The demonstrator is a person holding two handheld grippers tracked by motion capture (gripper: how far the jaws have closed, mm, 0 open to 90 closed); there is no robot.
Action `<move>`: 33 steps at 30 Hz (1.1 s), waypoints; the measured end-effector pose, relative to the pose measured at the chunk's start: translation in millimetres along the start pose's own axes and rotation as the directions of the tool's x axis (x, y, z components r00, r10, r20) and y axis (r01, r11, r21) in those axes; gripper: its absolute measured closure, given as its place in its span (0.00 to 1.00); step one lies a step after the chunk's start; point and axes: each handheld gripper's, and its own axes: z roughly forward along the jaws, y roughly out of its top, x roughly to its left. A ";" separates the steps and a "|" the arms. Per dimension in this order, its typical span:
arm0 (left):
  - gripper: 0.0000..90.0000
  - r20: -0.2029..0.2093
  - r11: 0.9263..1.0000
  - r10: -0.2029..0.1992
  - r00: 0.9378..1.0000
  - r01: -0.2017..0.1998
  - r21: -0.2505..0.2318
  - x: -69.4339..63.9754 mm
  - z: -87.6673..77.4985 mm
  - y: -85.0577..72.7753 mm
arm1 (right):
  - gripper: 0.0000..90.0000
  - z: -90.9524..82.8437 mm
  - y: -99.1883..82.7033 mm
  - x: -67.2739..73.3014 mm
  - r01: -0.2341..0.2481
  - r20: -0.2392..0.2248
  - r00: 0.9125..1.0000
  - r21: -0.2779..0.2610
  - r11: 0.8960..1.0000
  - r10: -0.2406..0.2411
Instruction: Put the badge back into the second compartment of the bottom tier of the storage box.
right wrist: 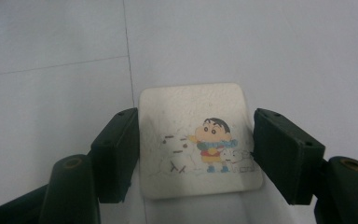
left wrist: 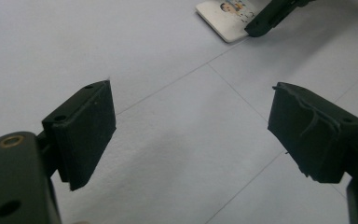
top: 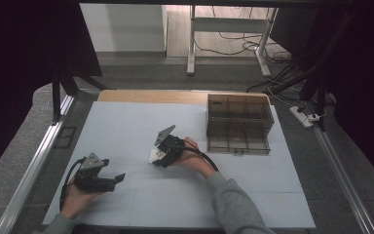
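Right hand-held gripper (top: 159,157) sits near the middle of the white surface (top: 126,126), tilted down toward it, with the person's right hand (top: 192,158) behind it. In the right gripper view its two black jaws stand on either side of a small square card (right wrist: 198,140) with rounded corners that lies flat on the surface. The card bears a cartoon print of a child in a red top beside a snowman. Both pads (right wrist: 284,151) rest against the card's left and right edges, so the jaws are closed onto it across its width; the card is not lifted.

Left hand-held gripper (top: 108,179) is low at the near left of the surface, held in the left hand (top: 75,200), well apart from the card. The left gripper view shows its jaws spread wide with only bare surface between them; nothing held. The card and one jaw tip of the right hand-held gripper appear farther off at the top of that view.

A smoky clear compartment box (top: 238,122) stands at the far right of the surface, apart from both hand-held grippers.
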 end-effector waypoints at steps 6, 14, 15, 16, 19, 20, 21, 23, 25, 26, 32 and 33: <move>0.17 0.001 1.000 -0.013 1.000 0.013 -0.005 2.0 -0.7 -0.4 | 0.37 -5.0 -1.5 -1.8 -0.009 0.011 1.000 -0.002 1.000 0.009; 0.17 0.000 1.000 -0.011 1.000 0.011 -0.003 1.6 -0.4 -0.5 | 0.37 -12.7 0.5 -2.0 -0.016 0.021 1.000 -0.028 0.999 0.016; 0.17 0.000 1.000 -0.012 1.000 0.012 -0.004 1.7 -0.4 -0.5 | 0.37 -12.7 0.5 -2.0 -0.016 0.021 1.000 -0.028 0.999 0.016; 0.17 0.000 1.000 -0.013 1.000 0.013 -0.004 1.8 -0.5 -0.5 | 0.37 -13.2 0.6 -2.0 -0.016 0.021 1.000 -0.027 1.000 0.017; 0.17 0.000 1.000 -0.012 1.000 0.012 -0.004 1.7 -0.7 -0.5 | 0.37 -14.4 0.5 -2.0 -0.024 0.026 0.999 -0.036 0.999 0.025; 0.17 0.000 1.000 -0.012 1.000 0.012 -0.004 1.6 -0.7 -0.5 | 0.37 -14.4 0.5 -2.0 -0.024 0.026 0.999 -0.036 0.999 0.025; 0.17 0.000 1.000 -0.011 1.000 0.011 -0.004 1.6 -0.7 -0.5 | 0.37 -16.1 0.9 -1.5 -0.029 0.029 0.999 -0.041 0.999 0.030; 0.17 0.000 1.000 -0.012 1.000 0.012 -0.005 1.7 -0.9 -0.5 | 0.37 -18.8 1.5 -1.5 -0.026 0.035 0.999 -0.044 0.999 0.028; 0.17 0.001 1.000 -0.012 1.000 0.012 -0.005 1.8 -0.9 -0.5 | 0.37 -20.9 1.5 -1.4 -0.030 0.037 0.999 -0.050 0.998 0.032; 0.17 0.000 1.000 -0.013 1.000 0.013 -0.005 1.9 -0.9 -0.6 | 0.37 -20.9 1.5 -1.4 -0.030 0.037 0.999 -0.050 0.998 0.032; 0.17 -0.002 1.000 -0.015 1.000 0.015 -0.006 2.1 -1.2 -0.6 | 0.37 -29.3 0.6 -1.5 -0.049 0.043 0.998 -0.067 0.997 0.052; 0.17 -0.002 1.000 -0.015 1.000 0.015 -0.006 2.0 -1.2 -0.5 | 0.37 -33.0 0.4 -1.1 -0.048 0.049 0.997 -0.060 0.997 0.051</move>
